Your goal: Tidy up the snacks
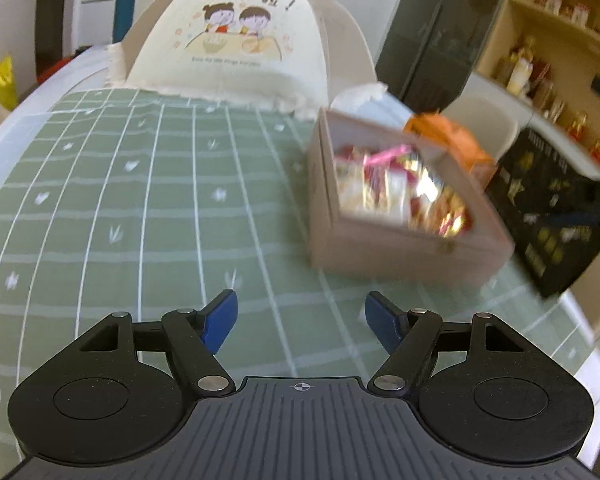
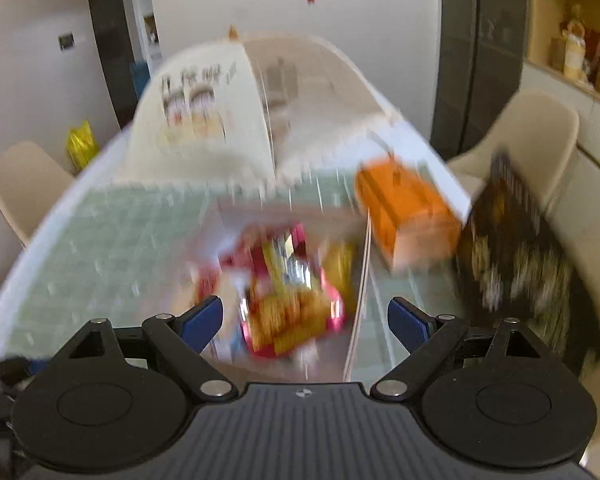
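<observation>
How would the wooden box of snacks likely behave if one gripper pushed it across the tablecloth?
The wooden box looks rigid and low with a broad base, so it would probably slide rather than tip. The tablecloth might bunch and drag with it. The loose snack packets fill it near the rim, so a jolt could shift them.

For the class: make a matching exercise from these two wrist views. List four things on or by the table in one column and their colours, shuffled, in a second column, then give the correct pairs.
Things:
1. tablecloth
2. small box beside the snack box
3. bag at the table's right edge
4. fingertip pads of the left gripper

Colours:
A. blue
B. orange
C. green with white grid lines
D. black with gold print

Pairs: 1-C, 2-B, 3-D, 4-A
</observation>
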Motion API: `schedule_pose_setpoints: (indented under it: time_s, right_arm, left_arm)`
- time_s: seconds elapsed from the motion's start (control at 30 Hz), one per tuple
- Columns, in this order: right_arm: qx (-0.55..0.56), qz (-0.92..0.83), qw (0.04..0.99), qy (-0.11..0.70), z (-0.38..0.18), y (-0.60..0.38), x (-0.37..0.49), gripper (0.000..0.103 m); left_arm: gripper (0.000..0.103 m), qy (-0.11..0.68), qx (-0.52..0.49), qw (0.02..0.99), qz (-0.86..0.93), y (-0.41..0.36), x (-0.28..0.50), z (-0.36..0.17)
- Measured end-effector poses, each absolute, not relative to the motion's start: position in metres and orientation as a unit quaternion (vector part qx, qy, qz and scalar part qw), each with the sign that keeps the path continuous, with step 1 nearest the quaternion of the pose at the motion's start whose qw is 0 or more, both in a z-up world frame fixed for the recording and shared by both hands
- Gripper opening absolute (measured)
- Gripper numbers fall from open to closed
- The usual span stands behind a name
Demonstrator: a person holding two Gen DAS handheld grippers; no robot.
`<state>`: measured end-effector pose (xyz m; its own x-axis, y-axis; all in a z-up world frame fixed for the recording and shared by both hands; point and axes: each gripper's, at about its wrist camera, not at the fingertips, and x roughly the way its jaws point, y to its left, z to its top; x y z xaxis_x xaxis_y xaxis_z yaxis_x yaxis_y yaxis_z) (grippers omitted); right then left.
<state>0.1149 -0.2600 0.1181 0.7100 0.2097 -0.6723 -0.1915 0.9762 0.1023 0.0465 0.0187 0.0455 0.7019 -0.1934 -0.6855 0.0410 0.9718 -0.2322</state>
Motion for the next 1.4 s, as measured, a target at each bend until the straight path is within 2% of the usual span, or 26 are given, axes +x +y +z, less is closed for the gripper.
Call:
schedule_pose_setpoints:
  time_s: [0.17,0.37,0.43,0.53,0.57,0.8,0.9,1.4]
  right_arm:
    - [0.002,0.104,0.905,0.413,0.049,-0.247,0.079,0.090]
    - [-0.026,0.107,0.897,0.428,0.004,-0.231,0.057,0.090]
    - [-0.035,0.102,0.904,0.414,0.000,-0.227,0.058,0.091]
    - [-0.033,0.094,0.908,0.407,-0.004,-0.229,0.061,0.102]
    - [-0.029,0.088,0.911,0.402,-0.006,-0.231,0.062,0.103]
    - [-0.022,0.100,0.925,0.366,-0.010,-0.241,0.060,0.103]
    - [-0.022,0.110,0.939,0.325,-0.017,-0.242,0.054,0.103]
    - [-0.021,0.110,0.939,0.324,-0.017,-0.242,0.054,0.103]
  left_arm:
    - [0.076,0.375,-0.071,0.924,-0.035,0.001,0.021,0.021]
    - [0.078,0.360,-0.031,0.932,-0.018,-0.017,0.018,0.008]
    - [0.079,0.355,-0.013,0.935,-0.009,-0.025,0.019,0.006]
    - [0.082,0.334,0.011,0.942,0.000,-0.035,0.016,0.000]
    - [0.082,0.331,0.006,0.944,0.002,-0.034,0.015,-0.001]
    - [0.083,0.326,0.011,0.945,-0.004,-0.033,0.016,-0.002]
    - [0.083,0.326,0.011,0.945,-0.004,-0.034,0.016,-0.002]
    - [0.083,0.326,0.010,0.945,-0.005,-0.033,0.018,-0.002]
